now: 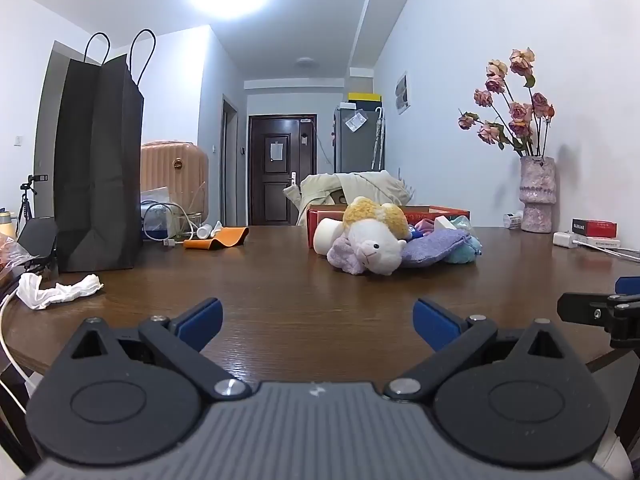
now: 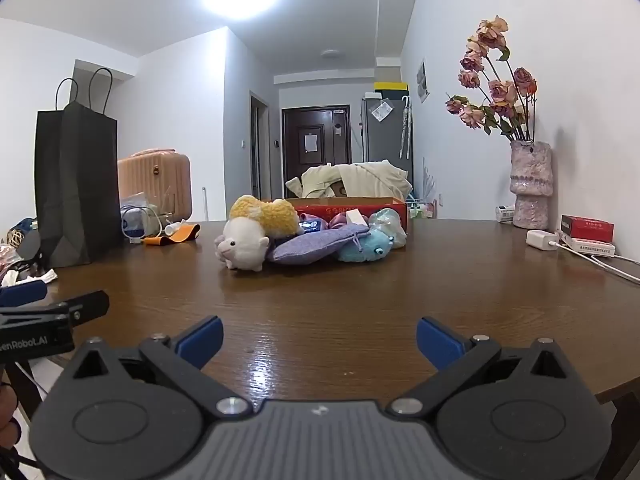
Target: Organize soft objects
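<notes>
Glossy wood-grain table (image 1: 304,312), fluffy toys (image 1: 372,236).

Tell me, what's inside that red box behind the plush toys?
The red box shows a white block and pinkish-purple fabric over its edge. The plush pile and the box's front wall hide anything deeper.

Legible text — one item: "enRobot.AI", first letters cut off, on the left gripper (image 2: 40,320) at 9 o'clock.
</notes>
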Tool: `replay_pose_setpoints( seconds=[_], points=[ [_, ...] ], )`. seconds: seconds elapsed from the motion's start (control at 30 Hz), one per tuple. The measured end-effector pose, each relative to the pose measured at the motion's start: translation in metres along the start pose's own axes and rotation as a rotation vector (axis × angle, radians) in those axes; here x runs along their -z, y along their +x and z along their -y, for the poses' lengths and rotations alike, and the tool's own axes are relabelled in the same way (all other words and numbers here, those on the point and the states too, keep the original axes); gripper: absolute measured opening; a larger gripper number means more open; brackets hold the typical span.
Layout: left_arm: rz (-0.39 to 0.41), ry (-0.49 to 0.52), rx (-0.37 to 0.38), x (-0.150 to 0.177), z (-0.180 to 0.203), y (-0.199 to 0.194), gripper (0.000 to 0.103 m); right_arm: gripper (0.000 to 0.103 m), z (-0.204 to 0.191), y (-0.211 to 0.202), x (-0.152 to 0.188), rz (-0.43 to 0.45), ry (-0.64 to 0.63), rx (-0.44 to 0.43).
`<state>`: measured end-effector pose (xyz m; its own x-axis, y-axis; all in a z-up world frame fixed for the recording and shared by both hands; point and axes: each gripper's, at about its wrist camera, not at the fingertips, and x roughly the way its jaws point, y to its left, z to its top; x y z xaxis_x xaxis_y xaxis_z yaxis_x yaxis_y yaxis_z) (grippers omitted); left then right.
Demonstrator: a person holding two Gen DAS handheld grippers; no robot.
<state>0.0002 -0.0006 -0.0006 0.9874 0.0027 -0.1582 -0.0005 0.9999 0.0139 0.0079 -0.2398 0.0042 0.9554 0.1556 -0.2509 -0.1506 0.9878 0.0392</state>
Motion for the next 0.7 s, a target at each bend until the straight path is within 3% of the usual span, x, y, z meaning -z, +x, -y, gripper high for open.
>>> replay_pose_setpoints(
  seconds=[0.2, 0.7],
  points=[
    [-0.03, -0.007, 0.002, 0.0021, 0.0005, 0.008, 0.103, 0.103, 0.0013, 0.0087, 0.0001, -0.027, 0.015, 0.008],
    [0.001, 0.006, -0.001, -0.0005, 0.0006, 0.0018, 0.103, 0.103, 0.0033, 0.0023, 0.0011, -0.015, 0.027, 0.01]
  ],
)
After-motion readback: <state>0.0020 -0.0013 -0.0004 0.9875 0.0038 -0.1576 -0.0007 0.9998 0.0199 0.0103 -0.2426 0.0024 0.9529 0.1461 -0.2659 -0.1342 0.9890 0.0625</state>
